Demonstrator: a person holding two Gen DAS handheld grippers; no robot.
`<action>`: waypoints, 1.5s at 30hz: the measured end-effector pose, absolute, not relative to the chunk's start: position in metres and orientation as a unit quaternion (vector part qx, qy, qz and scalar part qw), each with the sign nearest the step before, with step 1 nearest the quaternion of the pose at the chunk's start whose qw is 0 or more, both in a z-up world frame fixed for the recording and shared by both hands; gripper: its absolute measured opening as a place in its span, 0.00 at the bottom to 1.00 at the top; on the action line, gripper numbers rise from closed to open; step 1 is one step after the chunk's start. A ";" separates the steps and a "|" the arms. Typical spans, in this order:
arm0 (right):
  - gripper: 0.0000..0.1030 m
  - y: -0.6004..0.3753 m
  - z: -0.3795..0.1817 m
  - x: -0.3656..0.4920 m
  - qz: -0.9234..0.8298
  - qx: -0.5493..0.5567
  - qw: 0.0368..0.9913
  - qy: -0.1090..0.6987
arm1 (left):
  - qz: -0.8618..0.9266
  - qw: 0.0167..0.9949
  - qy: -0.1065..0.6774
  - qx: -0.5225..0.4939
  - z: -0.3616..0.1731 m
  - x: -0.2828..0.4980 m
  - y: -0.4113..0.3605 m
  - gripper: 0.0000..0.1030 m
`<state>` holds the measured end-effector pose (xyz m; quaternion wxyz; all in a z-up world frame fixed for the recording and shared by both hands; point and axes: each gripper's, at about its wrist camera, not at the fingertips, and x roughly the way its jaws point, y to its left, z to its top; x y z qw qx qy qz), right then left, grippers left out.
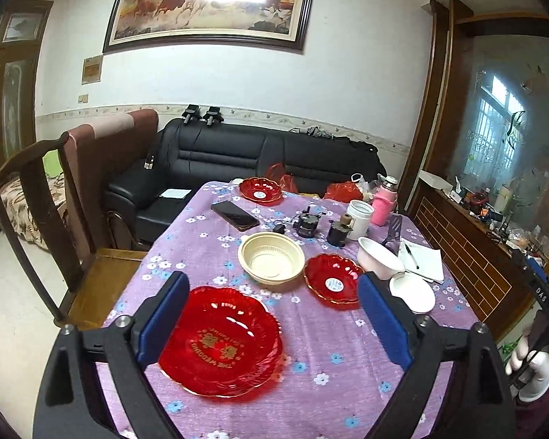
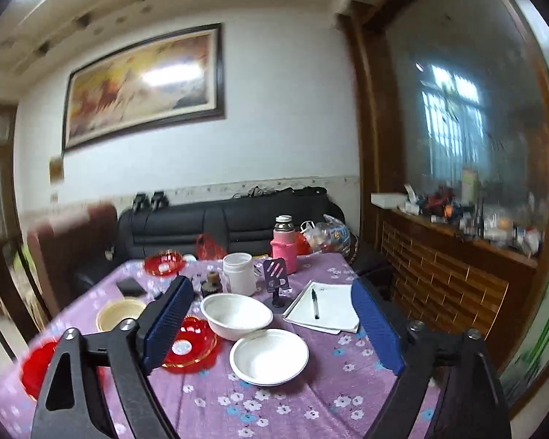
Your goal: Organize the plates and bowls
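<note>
**A lived-in family sitting and dining room**

This is a home. A black leather sofa (image 1: 274, 157) lines the wall beneath a big framed horse painting (image 1: 208, 3). The table (image 1: 208, 241) wears a purple flowered cloth, with a wooden chair (image 1: 55, 219) pulled up. A cluttered wood sideboard (image 2: 457, 256) stands below a mirror-like glass panel.

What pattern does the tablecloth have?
The purple tablecloth has small white and blue flowers, clearest in the left wrist view.

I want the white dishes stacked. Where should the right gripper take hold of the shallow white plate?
Probably by the near rim of the white plate, coming in low from the front. It lies flat and shallow, so only its raised edge offers a pinch; the right gripper is open above it.
</note>
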<state>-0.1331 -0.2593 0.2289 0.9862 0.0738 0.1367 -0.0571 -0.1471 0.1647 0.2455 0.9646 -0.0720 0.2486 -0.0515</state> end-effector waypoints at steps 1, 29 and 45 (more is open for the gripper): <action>0.90 -0.261 0.224 -0.132 -0.053 0.082 0.984 0.147 | -0.053 0.963 0.253 -0.071 0.241 -0.144 0.158 0.92; 0.70 -0.266 0.094 0.017 0.017 0.255 0.895 0.366 | -0.093 0.902 0.399 -0.135 0.126 -0.056 0.137 0.92; 0.11 -0.339 0.025 0.057 -0.078 0.252 0.858 0.440 | -0.123 0.888 0.431 -0.106 0.110 -0.051 0.094 0.91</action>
